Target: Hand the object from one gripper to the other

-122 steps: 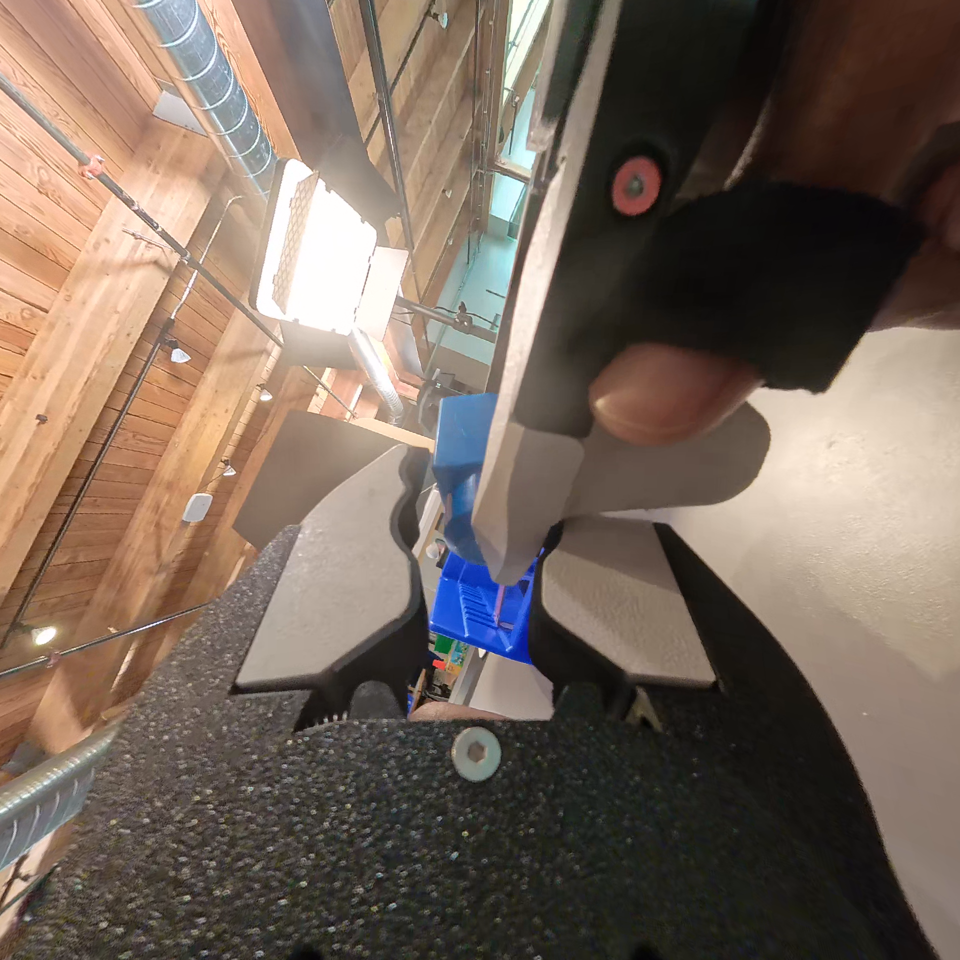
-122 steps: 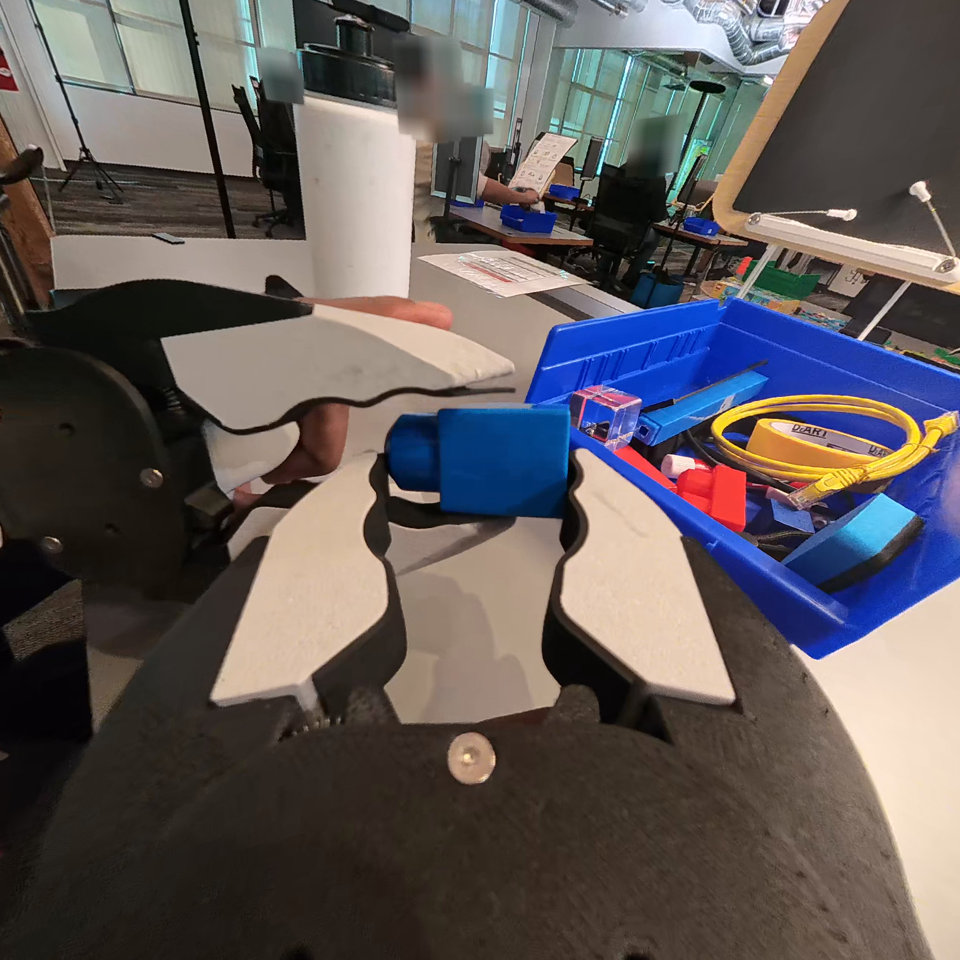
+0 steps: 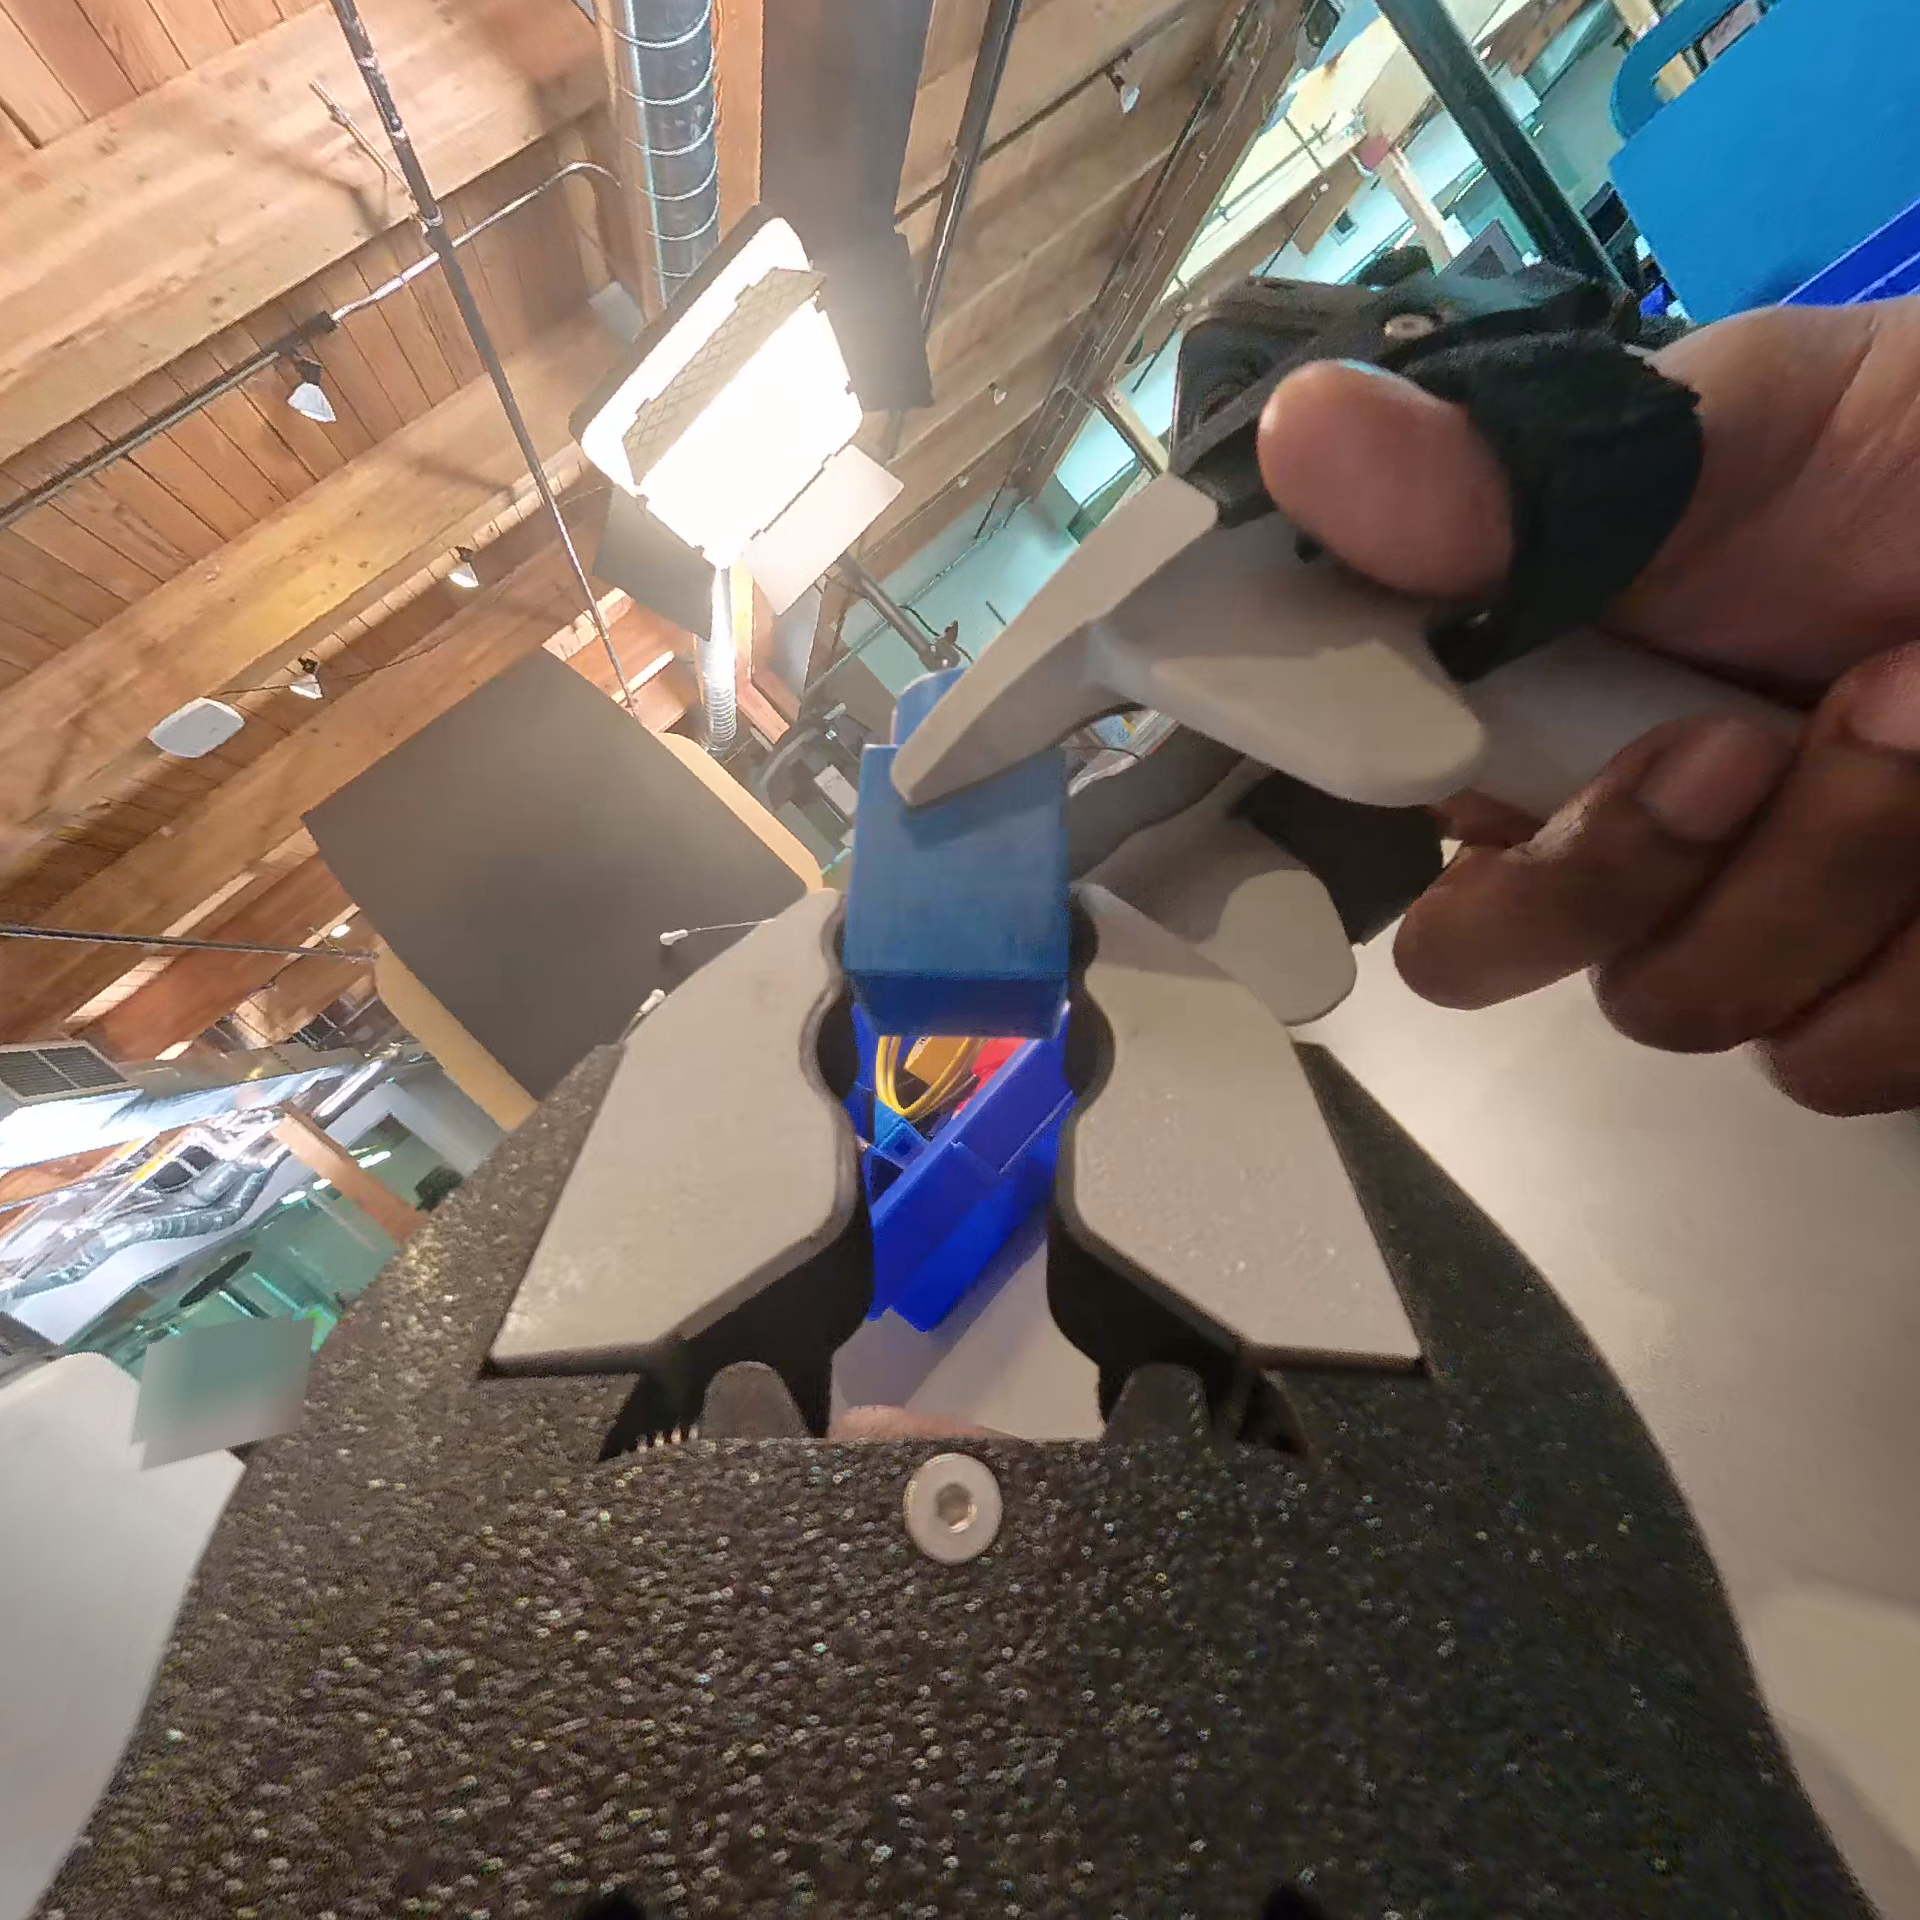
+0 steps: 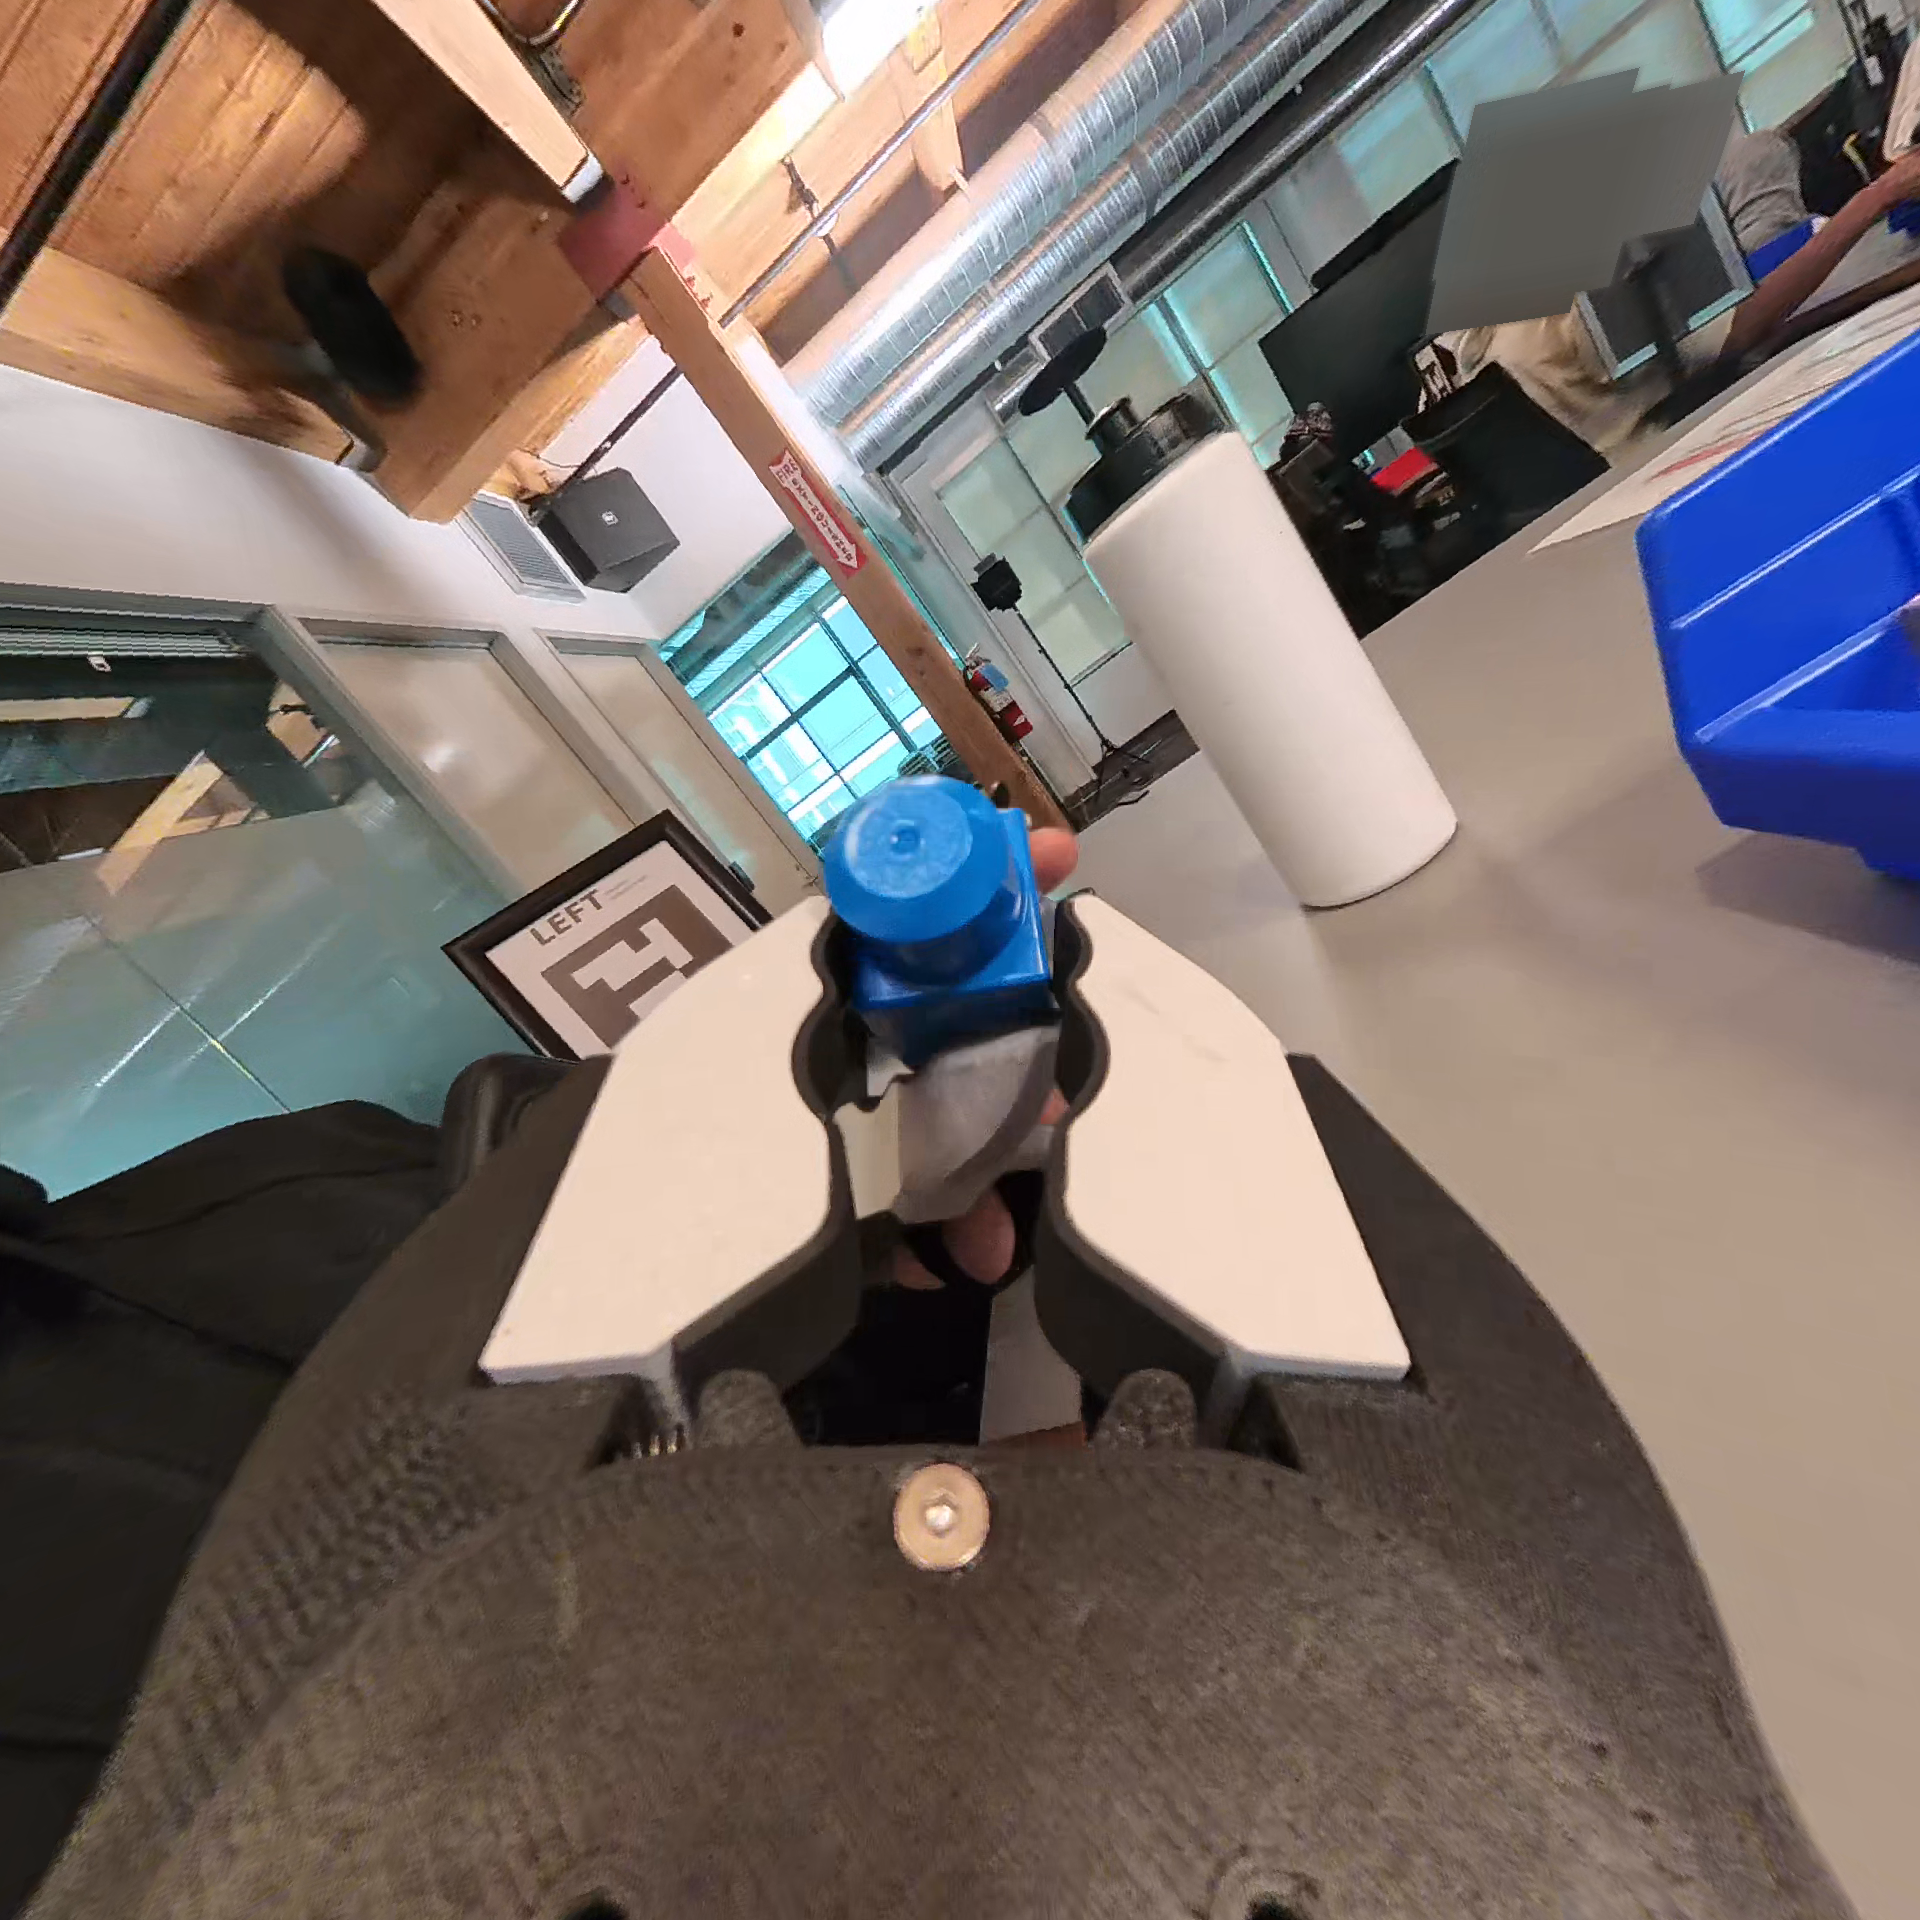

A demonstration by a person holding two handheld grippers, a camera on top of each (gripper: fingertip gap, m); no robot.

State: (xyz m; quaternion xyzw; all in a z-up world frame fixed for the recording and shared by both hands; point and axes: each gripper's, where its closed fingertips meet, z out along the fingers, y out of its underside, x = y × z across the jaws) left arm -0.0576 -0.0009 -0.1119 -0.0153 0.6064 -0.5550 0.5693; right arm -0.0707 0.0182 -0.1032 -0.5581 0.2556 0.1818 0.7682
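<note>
Blue block (image 3: 956, 914) sits clamped by both the left gripper (image 3: 956, 977) and right gripper (image 4: 951, 987); only 1 should release, slowly.

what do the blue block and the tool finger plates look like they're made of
The blue block looks like hard plastic, possibly 3D printed: a matte, uniformly coloured face with faint fine lines, and sharp edges. The left tool fingers carry flat pale grey plates with a dull, lightly scuffed finish, likely plastic, though painted metal cannot be ruled out. The body behind is black with a grainy, speckled texture.
</note>
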